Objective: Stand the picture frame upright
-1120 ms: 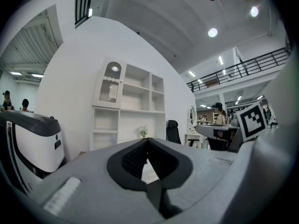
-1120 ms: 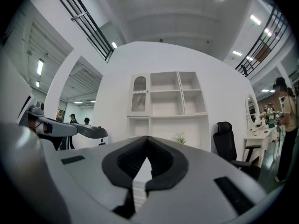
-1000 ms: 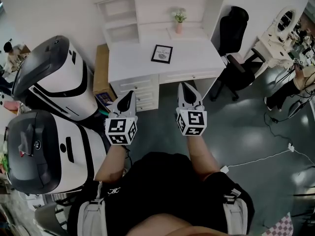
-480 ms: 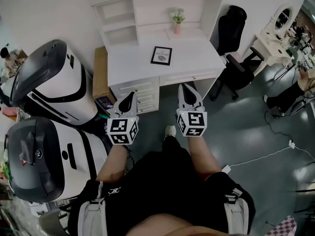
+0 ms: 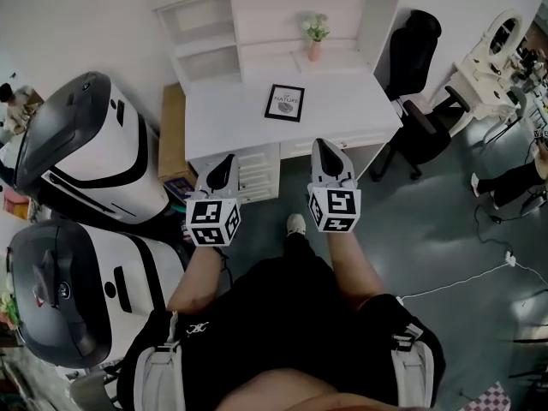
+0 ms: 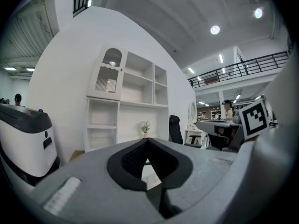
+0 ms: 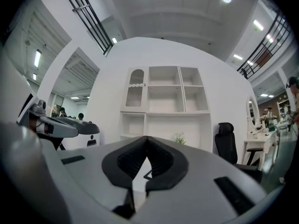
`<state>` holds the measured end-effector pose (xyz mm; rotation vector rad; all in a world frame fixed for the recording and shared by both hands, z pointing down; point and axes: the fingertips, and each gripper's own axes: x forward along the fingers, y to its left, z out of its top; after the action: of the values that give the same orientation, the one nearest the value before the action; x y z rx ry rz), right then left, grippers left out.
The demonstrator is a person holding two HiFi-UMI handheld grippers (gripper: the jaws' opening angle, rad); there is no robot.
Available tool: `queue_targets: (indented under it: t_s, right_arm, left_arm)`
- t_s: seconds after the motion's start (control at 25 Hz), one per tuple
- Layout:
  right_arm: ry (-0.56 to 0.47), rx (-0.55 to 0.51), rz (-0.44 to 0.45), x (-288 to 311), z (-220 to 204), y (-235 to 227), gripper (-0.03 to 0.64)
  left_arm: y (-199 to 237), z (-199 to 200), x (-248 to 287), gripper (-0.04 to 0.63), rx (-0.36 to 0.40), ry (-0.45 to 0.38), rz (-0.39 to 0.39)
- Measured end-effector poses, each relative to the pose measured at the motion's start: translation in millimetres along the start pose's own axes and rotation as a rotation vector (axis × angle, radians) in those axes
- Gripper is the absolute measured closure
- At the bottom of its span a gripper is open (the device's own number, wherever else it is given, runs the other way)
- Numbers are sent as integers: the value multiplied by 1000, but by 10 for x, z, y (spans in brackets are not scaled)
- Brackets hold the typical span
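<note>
A black picture frame [image 5: 284, 103] with a white print lies flat on the white desk [image 5: 342, 101] ahead of me. Both grippers hang in the air short of the desk's front edge, well apart from the frame. My left gripper [image 5: 223, 166] is shut and holds nothing; in its own view the tips of the left gripper [image 6: 146, 141] meet, with the desk beyond. My right gripper [image 5: 328, 151] is shut and empty too; through the right gripper [image 7: 146, 140] a corner of the frame [image 7: 146, 175] shows.
A small potted plant [image 5: 314, 33] stands at the desk's back under white shelves [image 5: 205, 24]. A black office chair [image 5: 413, 67] sits right of the desk. Two large white-and-black machines [image 5: 86, 144] fill the left side. A cable [image 5: 462, 276] runs over the floor.
The desk and frame have slid slightly lower and nearer in the head view as I step toward them; a shoe now shows between the grippers. Both grippers stay shut.
</note>
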<state>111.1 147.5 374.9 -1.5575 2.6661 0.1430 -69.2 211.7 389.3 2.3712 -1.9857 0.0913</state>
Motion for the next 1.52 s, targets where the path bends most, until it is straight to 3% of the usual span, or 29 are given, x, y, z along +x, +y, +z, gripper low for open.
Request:
queue_targets:
  t_s: [0.52, 0.92, 1.16, 1.52]
  right_arm:
    - [30, 37, 47, 1874, -149, -766, 614]
    - [83, 61, 87, 3023, -351, -1407, 614]
    - [107, 64, 90, 3442, -449, -1597, 614]
    - [137, 80, 13, 3779, -628, -1673, 614]
  left_arm:
    - [566, 325, 1809, 580, 21, 20, 50]
    - [754, 412, 3084, 580, 7, 48, 73]
    - [897, 410, 3548, 580, -6, 66, 69]
    - [1124, 348, 3978, 580, 1, 97, -3]
